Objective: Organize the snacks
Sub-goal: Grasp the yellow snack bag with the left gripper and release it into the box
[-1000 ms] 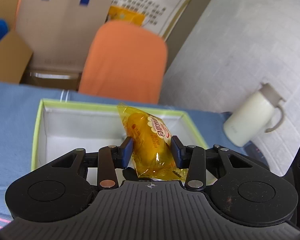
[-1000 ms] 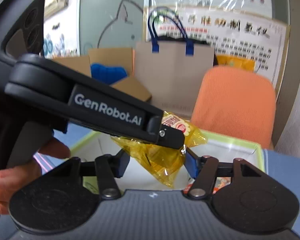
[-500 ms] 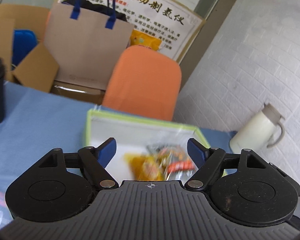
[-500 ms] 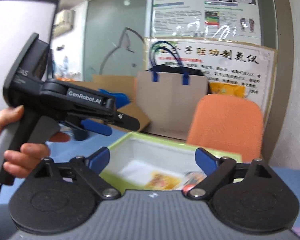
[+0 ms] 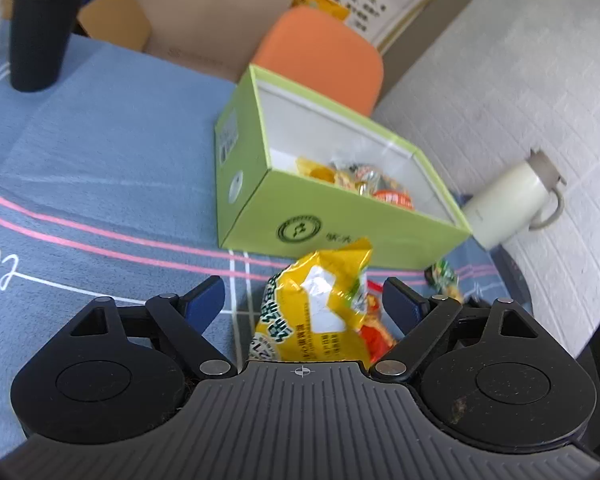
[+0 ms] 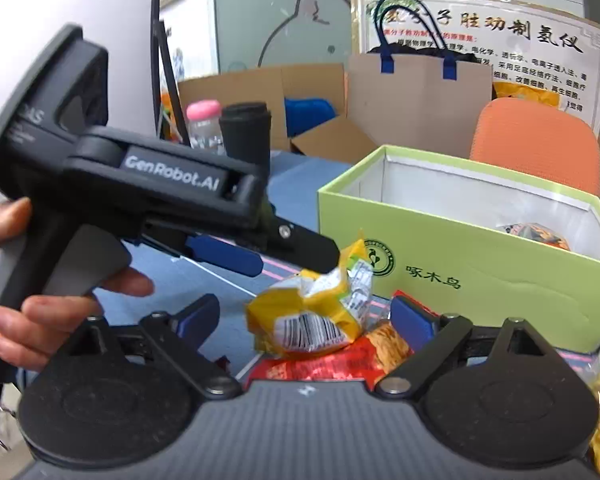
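A green box (image 5: 340, 236) stands on the blue tablecloth and holds several snack packs (image 5: 364, 182). A yellow snack pack (image 5: 320, 312) lies in front of the box on a red pack (image 5: 374, 328). My left gripper (image 5: 304, 300) is open, jaws wide on either side of the yellow pack, not touching it. My right gripper (image 6: 306, 316) is open too, around the same yellow pack (image 6: 312, 316) from the other side. The left gripper (image 6: 260, 256) shows in the right wrist view, just above the pack. The box (image 6: 480, 280) stands behind.
A black tumbler (image 5: 40, 28) and a pink-capped bottle (image 6: 204, 128) stand at the far left of the table. A cream jug (image 5: 508, 204) stands right of the box. More snacks (image 5: 444, 280) lie by the box corner. An orange chair (image 5: 320, 56) and cardboard boxes stand behind.
The left gripper let go of a yellow snack into the box and opened. Both grippers then drew back and came down around another yellow pack in front of the box.
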Action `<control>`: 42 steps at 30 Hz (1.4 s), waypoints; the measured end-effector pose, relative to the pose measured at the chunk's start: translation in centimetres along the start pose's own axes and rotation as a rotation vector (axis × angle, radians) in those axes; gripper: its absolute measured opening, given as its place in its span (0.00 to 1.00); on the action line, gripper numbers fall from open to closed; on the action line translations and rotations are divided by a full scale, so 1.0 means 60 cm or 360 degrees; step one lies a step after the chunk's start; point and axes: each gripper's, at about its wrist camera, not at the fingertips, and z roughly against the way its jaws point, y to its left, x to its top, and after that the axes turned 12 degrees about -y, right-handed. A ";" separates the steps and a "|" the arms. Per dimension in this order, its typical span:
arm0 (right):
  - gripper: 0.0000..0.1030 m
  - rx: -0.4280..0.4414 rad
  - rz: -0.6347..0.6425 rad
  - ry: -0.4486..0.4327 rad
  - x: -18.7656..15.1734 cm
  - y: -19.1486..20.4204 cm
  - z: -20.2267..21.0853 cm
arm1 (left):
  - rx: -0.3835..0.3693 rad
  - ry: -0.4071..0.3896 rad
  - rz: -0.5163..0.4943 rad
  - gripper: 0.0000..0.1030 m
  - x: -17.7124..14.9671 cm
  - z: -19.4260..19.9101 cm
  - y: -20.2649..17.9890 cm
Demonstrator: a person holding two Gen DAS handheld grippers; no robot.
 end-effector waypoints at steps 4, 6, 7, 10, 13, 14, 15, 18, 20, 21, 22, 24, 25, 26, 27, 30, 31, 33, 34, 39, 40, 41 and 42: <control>0.81 0.0013 0.0025 0.0062 -0.007 0.002 -0.028 | -0.0003 0.0075 0.0046 0.69 -0.015 -0.020 0.020; 0.73 -0.0026 0.0093 0.0073 -0.011 0.012 -0.035 | -0.0052 0.0112 0.0095 0.63 -0.026 -0.028 0.030; 0.72 -0.0033 0.0104 0.0064 -0.011 0.013 -0.036 | -0.0094 0.0127 0.0143 0.47 -0.031 -0.030 0.036; 0.65 -0.0030 0.0081 0.0057 -0.010 0.013 -0.029 | -0.0152 0.0122 0.0222 0.33 -0.035 -0.026 0.043; 0.64 -0.0033 0.0097 0.0016 -0.007 0.025 -0.019 | -0.0126 0.0084 0.0200 0.32 -0.032 -0.008 0.034; 0.64 -0.0035 0.0101 -0.0007 -0.003 0.030 -0.015 | -0.0120 0.0061 0.0183 0.32 -0.029 0.001 0.030; 0.64 -0.0031 0.0103 -0.0026 0.000 0.034 -0.011 | -0.0114 0.0040 0.0170 0.32 -0.026 0.009 0.026; 0.64 -0.0017 0.0116 -0.0085 0.017 0.043 -0.004 | -0.0102 -0.0012 0.0148 0.33 -0.011 0.031 0.016; 0.64 -0.0014 0.0134 -0.0135 0.034 0.046 0.000 | -0.0091 -0.0050 0.0117 0.33 0.005 0.044 0.006; 0.64 -0.0021 0.0145 -0.0164 0.044 0.045 0.001 | -0.0091 -0.0074 0.0091 0.33 0.017 0.049 -0.003; 0.64 -0.0028 0.0148 -0.0190 0.056 0.039 0.001 | -0.0094 -0.0094 0.0062 0.33 0.030 0.050 -0.012; 0.64 -0.0046 0.0141 -0.0238 0.084 0.019 -0.002 | -0.0104 -0.0128 0.0023 0.33 0.063 0.044 -0.032; 0.64 -0.0063 0.0147 -0.0260 0.099 0.007 -0.005 | -0.0115 -0.0148 -0.0014 0.33 0.081 0.038 -0.044; 0.64 -0.0081 0.0153 -0.0274 0.113 -0.005 -0.010 | -0.0121 -0.0165 -0.0056 0.33 0.098 0.029 -0.056; 0.64 -0.0099 0.0147 -0.0281 0.126 -0.020 -0.016 | -0.0124 -0.0172 -0.0076 0.33 0.113 0.018 -0.066; 0.64 -0.0143 0.0134 -0.0274 0.155 -0.065 -0.043 | -0.0126 -0.0171 -0.0137 0.33 0.156 -0.028 -0.092; 0.64 -0.0153 0.0122 -0.0263 0.161 -0.080 -0.054 | -0.0123 -0.0161 -0.0145 0.33 0.169 -0.045 -0.097; 0.64 -0.0161 0.0094 -0.0226 0.165 -0.107 -0.078 | -0.0103 -0.0126 -0.0149 0.33 0.185 -0.081 -0.100; 0.64 -0.0159 0.0080 -0.0209 0.164 -0.119 -0.089 | -0.0086 -0.0104 -0.0141 0.33 0.189 -0.099 -0.100; 0.67 -0.0122 -0.0012 -0.0117 0.145 -0.157 -0.137 | 0.0030 -0.0045 -0.0194 0.34 0.186 -0.159 -0.091; 0.67 -0.0112 -0.0038 -0.0099 0.140 -0.163 -0.144 | 0.0052 -0.0040 -0.0198 0.33 0.184 -0.166 -0.087; 0.67 -0.0104 -0.0061 -0.0088 0.135 -0.168 -0.146 | 0.0078 -0.0045 -0.0199 0.34 0.182 -0.171 -0.084; 0.69 -0.0100 -0.0078 -0.0084 0.132 -0.171 -0.148 | 0.0106 -0.0063 -0.0212 0.35 0.183 -0.172 -0.080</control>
